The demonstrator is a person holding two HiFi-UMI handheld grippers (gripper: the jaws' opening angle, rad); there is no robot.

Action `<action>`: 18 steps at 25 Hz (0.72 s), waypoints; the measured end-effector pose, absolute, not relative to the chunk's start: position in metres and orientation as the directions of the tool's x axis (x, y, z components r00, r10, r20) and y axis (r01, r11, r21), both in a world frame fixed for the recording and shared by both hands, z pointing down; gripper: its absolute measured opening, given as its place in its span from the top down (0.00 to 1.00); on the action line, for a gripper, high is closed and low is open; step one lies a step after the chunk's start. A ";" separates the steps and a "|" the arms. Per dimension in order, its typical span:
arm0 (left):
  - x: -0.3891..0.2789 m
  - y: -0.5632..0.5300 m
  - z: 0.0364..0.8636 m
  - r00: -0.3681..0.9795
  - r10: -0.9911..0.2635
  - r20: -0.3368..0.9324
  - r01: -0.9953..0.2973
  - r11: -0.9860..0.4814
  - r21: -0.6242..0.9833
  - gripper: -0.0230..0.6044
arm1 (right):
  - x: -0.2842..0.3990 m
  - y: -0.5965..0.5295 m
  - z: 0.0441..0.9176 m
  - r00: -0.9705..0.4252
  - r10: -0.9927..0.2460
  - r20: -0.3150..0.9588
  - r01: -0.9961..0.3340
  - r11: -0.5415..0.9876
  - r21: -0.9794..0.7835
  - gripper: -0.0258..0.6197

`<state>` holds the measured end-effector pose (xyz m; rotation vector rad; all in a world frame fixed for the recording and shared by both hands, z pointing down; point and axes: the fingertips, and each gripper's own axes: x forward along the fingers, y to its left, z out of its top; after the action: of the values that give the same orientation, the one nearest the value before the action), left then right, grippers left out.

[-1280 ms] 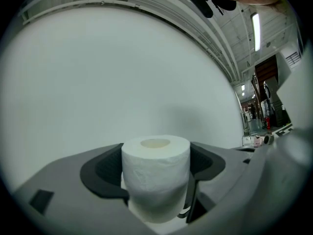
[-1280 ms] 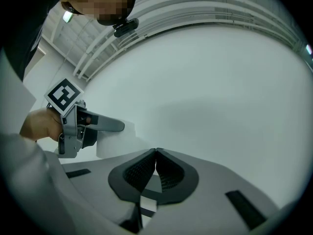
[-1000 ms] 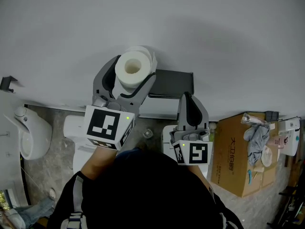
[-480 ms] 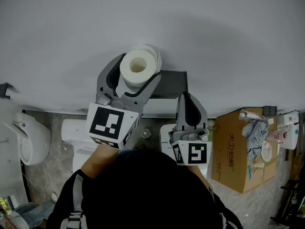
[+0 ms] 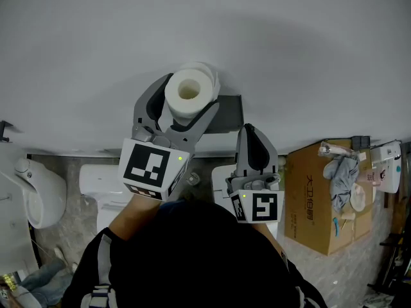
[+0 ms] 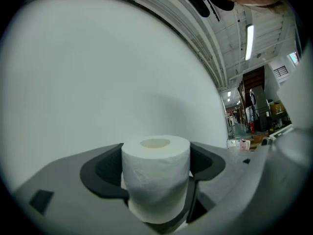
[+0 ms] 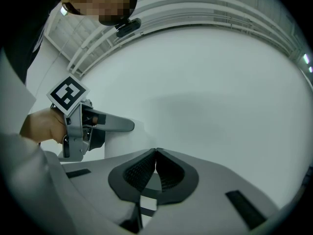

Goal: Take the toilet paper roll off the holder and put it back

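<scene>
Two grippers are raised toward a white wall, seen from above over the person's dark top. The left gripper has its jaws spread wide around the roll, one dark pad pressed on each side of the paper. The left gripper view shows the roll standing upright between the pads, its hollow core facing up and the bare wall behind it. In the head view the roll sits at the left end of the dark grey holder, a flat plate fixed to the wall. Its edge overlaps that end, but whether paper and holder touch cannot be told. The right gripper is just beside the left one, lower and to its right, its tip pointing at the wall under the holder. Its jaws are pressed together with nothing between them, the ribbed pads meeting in a thin seam in the right gripper view. That view also shows a hand gripping the left gripper's handle, off to the left. Far below on the floor lie a toilet, another white fixture at the left and a cardboard box at the right with a grey cloth on top.
</scene>
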<state>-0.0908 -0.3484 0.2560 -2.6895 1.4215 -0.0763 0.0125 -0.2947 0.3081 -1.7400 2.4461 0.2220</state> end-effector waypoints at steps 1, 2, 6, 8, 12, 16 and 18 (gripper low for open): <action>-0.084 -0.350 0.258 0.567 -0.824 0.002 -0.819 -0.564 -0.109 0.34 | 0.018 -0.296 0.310 -0.324 -0.927 -0.188 -0.946 0.322 0.042 0.92; -0.076 -0.352 0.261 0.571 -0.821 0.007 -0.816 -0.568 -0.109 0.34 | 0.025 -0.297 0.311 -0.323 -0.928 -0.184 -0.946 0.321 0.041 0.92; -0.057 -0.357 0.269 0.581 -0.814 0.023 -0.808 -0.580 -0.109 0.34 | 0.040 -0.301 0.315 -0.319 -0.931 -0.180 -0.948 0.318 0.034 0.92; -0.055 -0.358 0.272 0.586 -0.810 0.028 -0.804 -0.585 -0.106 0.34 | 0.041 -0.302 0.317 -0.317 -0.932 -0.175 -0.948 0.316 0.032 0.92; -0.048 -0.360 0.281 0.594 -0.804 0.041 -0.798 -0.595 -0.101 0.34 | 0.045 -0.304 0.319 -0.316 -0.934 -0.169 -0.948 0.316 0.030 0.92; -0.044 -0.363 0.288 0.595 -0.802 0.058 -0.796 -0.598 -0.097 0.34 | 0.048 -0.307 0.320 -0.318 -0.934 -0.162 -0.948 0.317 0.029 0.92; -0.043 -0.363 0.290 0.596 -0.801 0.060 -0.795 -0.599 -0.096 0.34 | 0.049 -0.307 0.322 -0.320 -0.934 -0.156 -0.947 0.320 0.029 0.92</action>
<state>-0.0426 -0.3633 0.2904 -2.7529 1.3783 -0.1498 0.0490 -0.3066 0.3219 -1.7619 2.4602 0.1748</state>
